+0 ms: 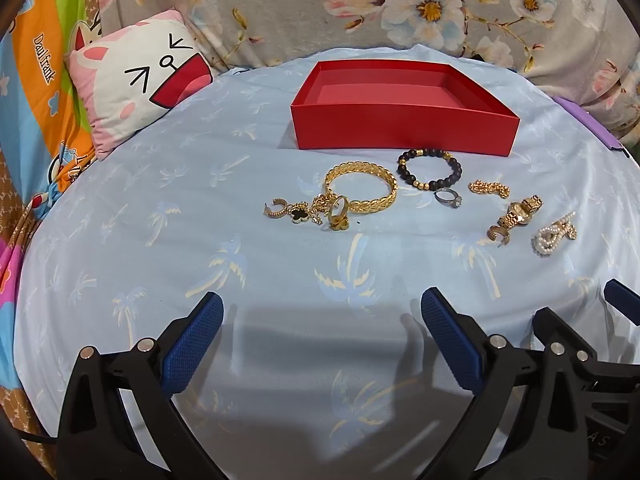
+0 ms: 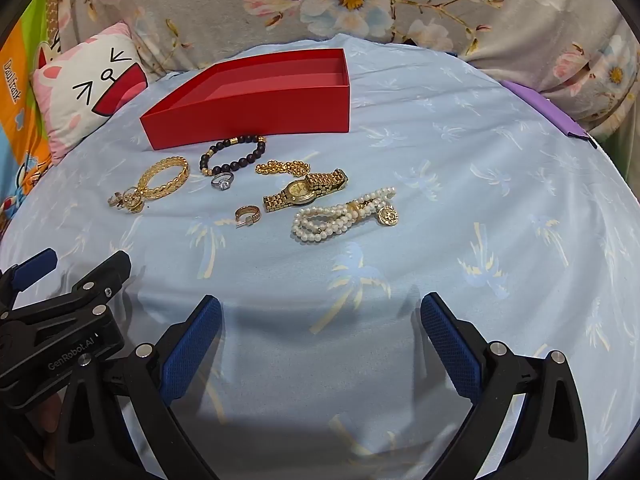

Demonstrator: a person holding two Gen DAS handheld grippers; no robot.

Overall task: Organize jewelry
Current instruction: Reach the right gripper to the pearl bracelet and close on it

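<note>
So we've got the jewelry spread on the blue sheet (image 2: 460, 184), just near-side of an empty red box (image 1: 404, 136): gold bangle (image 1: 362, 194), black bead bracelet (image 2: 234, 154), gold watch (image 2: 306, 192), pearl bracelet (image 2: 340, 216). Left gripper (image 1: 322, 340) and right gripper (image 2: 320, 340) both gape wide, holding nothing.

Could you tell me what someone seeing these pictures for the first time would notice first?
Probably the bright red box, open and empty, at the far side of the pale blue cloth. Just in front of it lies a scatter of jewelry, notably a gold bangle, a gold watch and a pearl bracelet.
</note>
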